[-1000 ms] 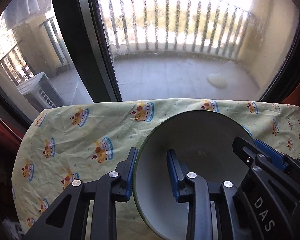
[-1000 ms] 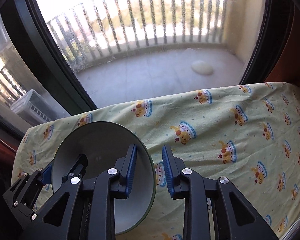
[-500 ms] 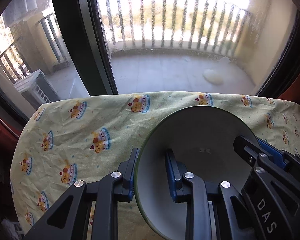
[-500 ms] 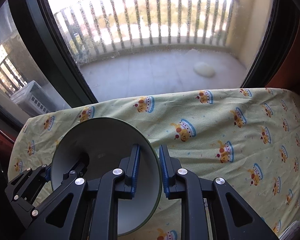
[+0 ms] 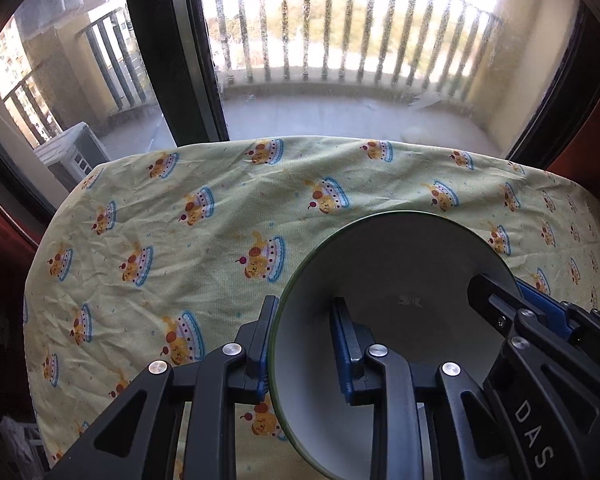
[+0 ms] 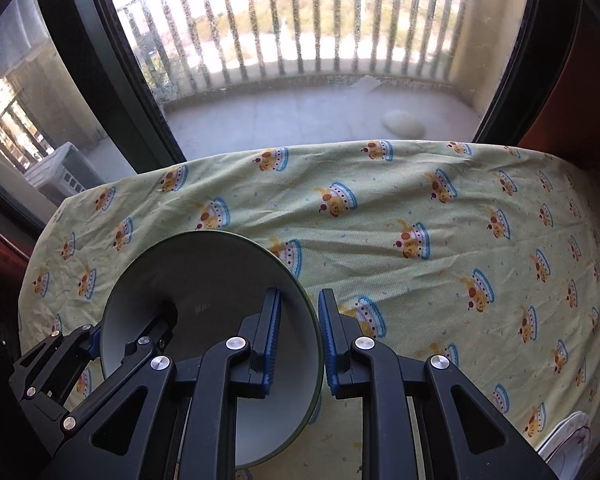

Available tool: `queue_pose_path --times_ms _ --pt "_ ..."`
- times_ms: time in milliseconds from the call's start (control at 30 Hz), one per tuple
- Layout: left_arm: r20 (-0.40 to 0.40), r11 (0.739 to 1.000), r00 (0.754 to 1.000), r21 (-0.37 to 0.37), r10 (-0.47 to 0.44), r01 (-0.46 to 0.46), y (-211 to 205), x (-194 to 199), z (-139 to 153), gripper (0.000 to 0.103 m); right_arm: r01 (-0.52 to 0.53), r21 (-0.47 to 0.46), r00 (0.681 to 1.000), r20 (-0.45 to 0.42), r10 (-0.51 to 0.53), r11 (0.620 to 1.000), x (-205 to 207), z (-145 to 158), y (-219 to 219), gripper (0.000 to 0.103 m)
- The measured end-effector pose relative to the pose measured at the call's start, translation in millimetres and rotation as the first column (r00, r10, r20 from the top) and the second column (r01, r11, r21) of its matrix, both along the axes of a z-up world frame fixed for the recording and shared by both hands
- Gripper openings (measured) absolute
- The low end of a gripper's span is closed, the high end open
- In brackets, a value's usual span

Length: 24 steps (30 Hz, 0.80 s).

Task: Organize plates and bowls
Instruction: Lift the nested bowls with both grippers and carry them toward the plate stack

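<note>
Both grippers carrying bowl (image 5: 400,300) | left gripper (image 5: 302,344) and right gripper (image 6: 298,338) clamping opposite rims | bowl now sitting farther from window (image 6: 300,80), over cake-print surface (image 6: 440,240)

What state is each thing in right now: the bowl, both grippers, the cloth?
Bowl: empty, held by opposite sides of its rim.
Left gripper: shut on the bowl's rim.
Right gripper: shut on the bowl's rim.
Tablecloth: spread over the table, wrinkled.
White item at the cloth's near right edge: mostly cut off, cannot tell.
</note>
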<state>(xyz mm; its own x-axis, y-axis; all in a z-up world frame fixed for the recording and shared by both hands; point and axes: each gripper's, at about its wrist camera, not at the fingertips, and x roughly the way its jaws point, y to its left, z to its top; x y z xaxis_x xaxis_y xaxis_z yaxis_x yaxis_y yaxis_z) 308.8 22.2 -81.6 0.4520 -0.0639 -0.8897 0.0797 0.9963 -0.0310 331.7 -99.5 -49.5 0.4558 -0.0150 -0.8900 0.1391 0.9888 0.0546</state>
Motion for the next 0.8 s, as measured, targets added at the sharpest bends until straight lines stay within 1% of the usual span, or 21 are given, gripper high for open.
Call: queue_pose_path --times_ms 167,333,533,667,800 --pt "-0.032 1.000 0.999 -0.006 0.029 -0.029 -0.3 -20.2 -5.3 0.024 -0.010 0.006 1.000 -0.008 0.010 1.000 -21.0 -1.7 -1.8 0.023" --pt "-0.057 0.998 0.997 -0.012 0.054 -0.055 -0.6 -30.4 -15.1 0.024 -0.013 0.018 0.999 -0.033 0.014 1.000 -31.9 -7.0 -1.9 0.023" --pt "-0.029 0.999 0.999 -0.002 0.046 -0.046 -3.4 -30.3 -14.4 0.025 -0.003 0.020 1.000 -0.027 0.003 1.000 -32.7 -10.8 -2.2 0.024" --pt "-0.036 0.999 0.999 -0.004 0.036 -0.037 -2.4 -29.1 -14.6 0.025 -0.008 0.011 1.000 -0.027 0.008 1.000 -29.7 -9.9 -1.5 0.023" --pt "-0.022 0.999 0.999 0.001 0.037 -0.037 -2.2 -34.0 -5.4 0.025 -0.019 -0.001 1.000 -0.017 0.019 1.000 -32.8 -3.8 0.1 0.023"
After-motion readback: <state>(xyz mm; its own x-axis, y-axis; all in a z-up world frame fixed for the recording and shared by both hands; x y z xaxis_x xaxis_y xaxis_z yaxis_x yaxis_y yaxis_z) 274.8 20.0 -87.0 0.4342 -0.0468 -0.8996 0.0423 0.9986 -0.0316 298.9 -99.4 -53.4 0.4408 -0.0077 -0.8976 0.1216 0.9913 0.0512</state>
